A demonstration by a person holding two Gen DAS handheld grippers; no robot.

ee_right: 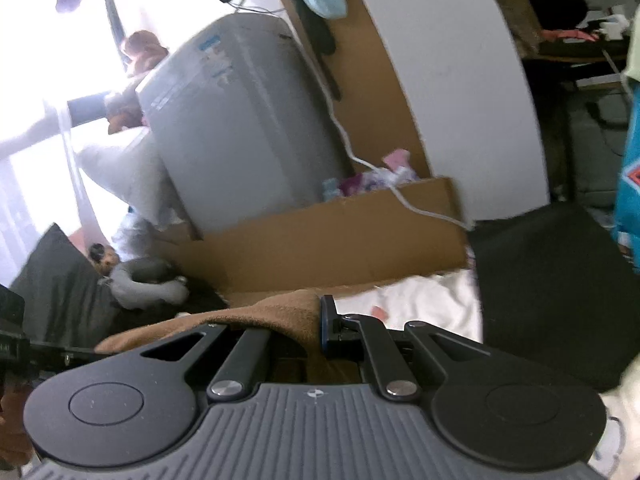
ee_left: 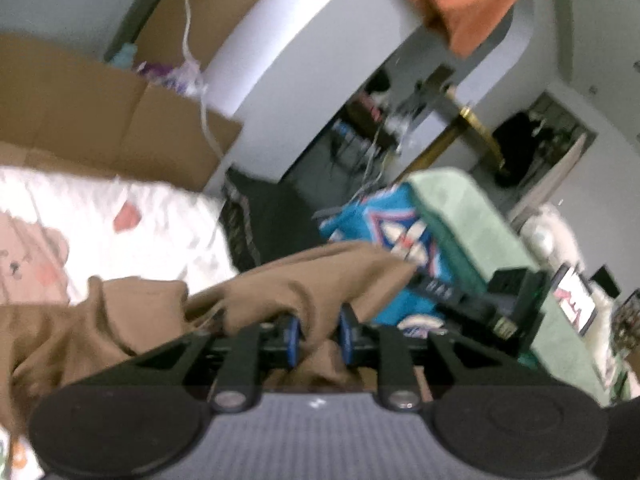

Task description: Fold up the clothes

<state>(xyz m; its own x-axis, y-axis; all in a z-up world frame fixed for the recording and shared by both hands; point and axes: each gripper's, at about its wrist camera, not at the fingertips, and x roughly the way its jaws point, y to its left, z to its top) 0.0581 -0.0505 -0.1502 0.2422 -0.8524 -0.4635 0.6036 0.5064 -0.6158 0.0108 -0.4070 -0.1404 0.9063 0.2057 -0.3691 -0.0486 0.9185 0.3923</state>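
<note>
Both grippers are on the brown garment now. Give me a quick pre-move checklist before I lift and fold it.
1. Left gripper has cloth: ok, brown garment is bunched between its blue pads.
2. Right gripper has cloth: cannot tell, the garment drapes over and hides one finger; only the other finger shows.
3. Garment spread flat: not ok, it is crumpled in the left wrist view.
4. Other clothes clear of the garment: not ok, a blue patterned garment lies right beside it.
5. Surface under it: ok, white printed bedsheet visible.
</note>
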